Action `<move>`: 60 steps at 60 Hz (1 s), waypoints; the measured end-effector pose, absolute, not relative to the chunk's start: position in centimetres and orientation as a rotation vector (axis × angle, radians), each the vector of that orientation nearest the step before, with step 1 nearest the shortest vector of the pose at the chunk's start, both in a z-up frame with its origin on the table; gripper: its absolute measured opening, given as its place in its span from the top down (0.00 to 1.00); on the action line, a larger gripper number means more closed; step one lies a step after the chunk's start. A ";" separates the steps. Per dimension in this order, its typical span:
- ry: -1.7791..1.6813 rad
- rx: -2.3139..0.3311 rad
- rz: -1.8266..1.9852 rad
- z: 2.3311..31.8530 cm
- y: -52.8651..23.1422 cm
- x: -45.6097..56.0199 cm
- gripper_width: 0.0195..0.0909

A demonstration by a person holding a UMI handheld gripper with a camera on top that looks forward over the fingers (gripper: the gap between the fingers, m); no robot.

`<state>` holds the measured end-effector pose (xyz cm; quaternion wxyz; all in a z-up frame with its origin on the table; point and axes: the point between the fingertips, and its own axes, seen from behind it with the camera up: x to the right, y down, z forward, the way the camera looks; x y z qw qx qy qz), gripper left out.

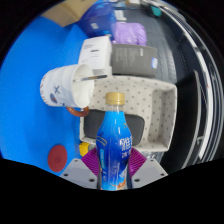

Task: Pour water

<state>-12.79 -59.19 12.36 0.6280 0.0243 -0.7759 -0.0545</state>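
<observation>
the blue plastic water bottle with a yellow cap (115, 150) stands upright between the gripper (114, 166) fingers, whose purple pads (92, 160) seem pressed on both its sides, so it looks gripped. just beyond and left, a white paper cup (66, 86) lies tilted over the blue table (30, 110), its mouth turned from the bottle, short of the beige tray (150, 105).

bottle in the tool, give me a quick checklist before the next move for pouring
1. Blue bottle held between the tool fingers: ok, both pads press on it.
2. Bottle upright: ok.
3. Yellow cap removed for pouring: not ok, it looks still on.
4. White cup within view: ok, beyond the bottle on the blue surface.
5. Cup upright, mouth up: not ok, it looks tipped on its side.
6. Water level in the bottle: cannot tell.
</observation>
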 end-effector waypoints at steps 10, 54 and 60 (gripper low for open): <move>-1.706 0.338 -0.333 12.9 -60.5 -13.6 0.80; -1.708 -0.399 0.283 15.5 -58.4 -13.1 0.80; -1.670 -0.730 0.608 15.4 -57.6 -13.1 0.80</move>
